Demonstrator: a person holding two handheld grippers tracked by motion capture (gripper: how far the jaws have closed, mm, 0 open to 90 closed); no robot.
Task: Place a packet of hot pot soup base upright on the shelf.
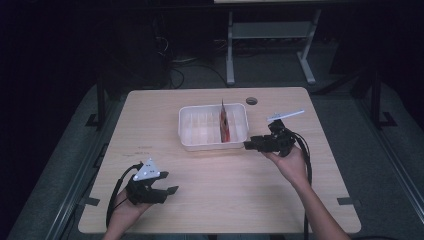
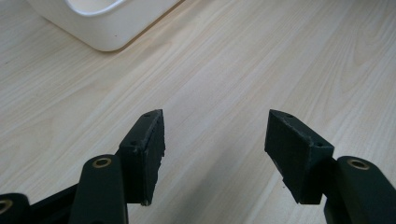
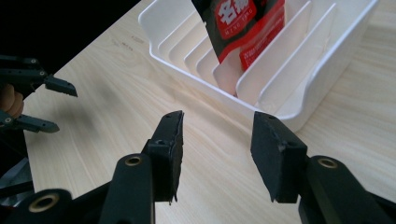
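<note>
A white slotted tray [image 1: 189,141] stands at the middle of the table, its dividers running front to back. One red and black packet [image 1: 224,122] stands upright in a slot towards the tray's right side, and it shows large in the right gripper view [image 3: 243,28]. My right gripper [image 1: 248,145] is open just off the tray's front right corner [image 3: 299,119], jaws pointing left with nothing between them. My left gripper [image 1: 169,183] is open near the table's front left, holding nothing. A corner of the tray [image 2: 105,25] shows at the top of the left gripper view.
The light wooden table [image 1: 240,195] has a round cable hole [image 1: 251,100] at its back right. A white table frame [image 1: 272,35] stands on the dark floor behind. Bare wood lies between the two grippers [image 3: 93,107].
</note>
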